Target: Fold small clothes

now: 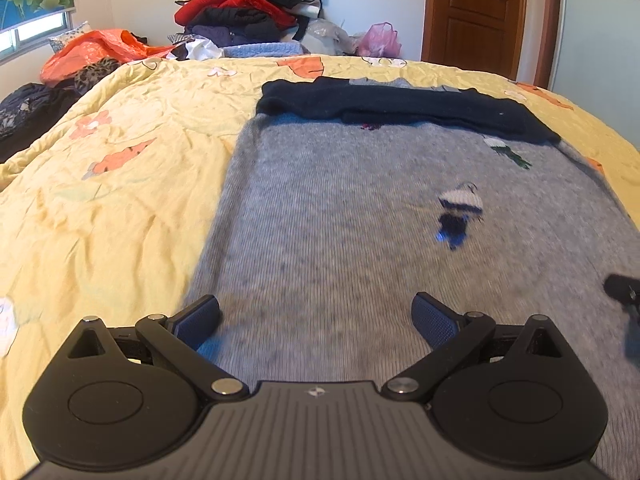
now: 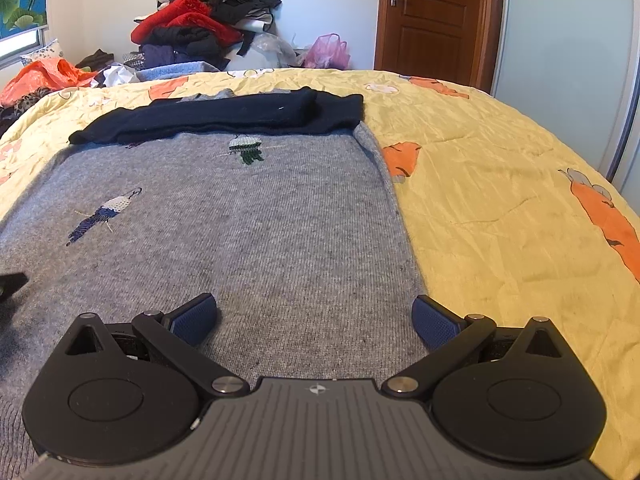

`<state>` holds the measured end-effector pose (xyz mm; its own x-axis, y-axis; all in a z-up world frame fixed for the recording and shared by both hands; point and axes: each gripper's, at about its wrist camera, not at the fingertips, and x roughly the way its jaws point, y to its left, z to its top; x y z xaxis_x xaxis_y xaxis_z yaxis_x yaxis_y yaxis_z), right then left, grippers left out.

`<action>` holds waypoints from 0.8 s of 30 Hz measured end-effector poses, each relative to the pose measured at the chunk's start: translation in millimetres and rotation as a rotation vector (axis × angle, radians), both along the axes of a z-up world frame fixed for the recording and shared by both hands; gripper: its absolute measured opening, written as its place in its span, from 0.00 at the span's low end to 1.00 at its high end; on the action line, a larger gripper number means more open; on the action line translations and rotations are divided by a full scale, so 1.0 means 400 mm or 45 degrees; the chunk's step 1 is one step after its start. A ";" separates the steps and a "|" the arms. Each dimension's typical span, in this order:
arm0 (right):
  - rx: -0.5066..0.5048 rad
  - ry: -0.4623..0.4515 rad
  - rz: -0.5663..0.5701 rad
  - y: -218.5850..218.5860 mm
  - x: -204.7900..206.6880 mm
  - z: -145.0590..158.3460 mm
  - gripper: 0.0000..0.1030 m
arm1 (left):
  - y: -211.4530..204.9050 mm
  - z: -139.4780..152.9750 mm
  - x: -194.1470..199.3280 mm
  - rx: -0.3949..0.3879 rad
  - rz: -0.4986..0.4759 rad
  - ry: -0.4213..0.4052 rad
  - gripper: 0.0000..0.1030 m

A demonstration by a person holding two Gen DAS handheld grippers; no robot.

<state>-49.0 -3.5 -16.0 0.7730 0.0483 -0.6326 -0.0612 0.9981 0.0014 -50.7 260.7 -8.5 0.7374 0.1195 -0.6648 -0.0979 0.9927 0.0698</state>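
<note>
A bed covered by a yellow quilt (image 1: pixel 120 184) printed with orange carrots fills the room; behind it a heap of clothes (image 1: pixel 244 4) is piled against the white wall, and a brown door (image 2: pixel 434 16) is seen at the far right. A grey knitted sweater (image 1: pixel 320 208) is spread flat on the quilt, its dark navy sleeves (image 2: pixel 224 116) folded across the far end. Small embroidered figures are seen on the grey knit.

The left gripper (image 1: pixel 316 322) is held low over the near end of the sweater, close to the garment's left edge, which runs just beside the left finger. Its jaws are spread wide, and nothing is held between the blue pads (image 1: pixel 200 320). The right gripper (image 2: pixel 314 320) is likewise held over the near end, toward the sweater's right edge, which passes just under the right finger. Its jaws are also spread wide with nothing gripped. Whether the pads touch the fabric cannot be told. A dark part of the other gripper is glimpsed at the inner edge of each view.
</note>
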 end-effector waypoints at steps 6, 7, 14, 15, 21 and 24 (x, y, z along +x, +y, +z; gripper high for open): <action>0.001 0.014 0.012 -0.001 -0.015 0.004 1.00 | -0.005 0.001 -0.054 0.003 -0.008 0.004 1.00; 0.000 0.016 0.016 -0.002 -0.020 0.004 1.00 | -0.005 0.001 -0.060 0.002 -0.011 0.005 1.00; -0.007 0.008 0.045 -0.007 -0.061 0.002 1.00 | -0.002 0.005 -0.082 0.004 -0.024 0.015 1.00; -0.008 0.010 0.047 -0.008 -0.065 0.003 1.00 | -0.002 0.005 -0.083 0.004 -0.024 0.018 1.00; -0.015 0.029 0.058 -0.013 -0.087 0.007 1.00 | -0.001 0.007 -0.105 0.001 -0.021 0.025 1.00; -0.015 0.028 0.059 -0.013 -0.103 0.006 1.00 | -0.001 0.007 -0.113 0.000 -0.020 0.025 1.00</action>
<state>-90.4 -8.6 -13.7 0.7559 0.0766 -0.6502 -0.1078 0.9941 -0.0082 -96.1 260.4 -5.7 0.7258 0.1078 -0.6794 -0.0810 0.9942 0.0712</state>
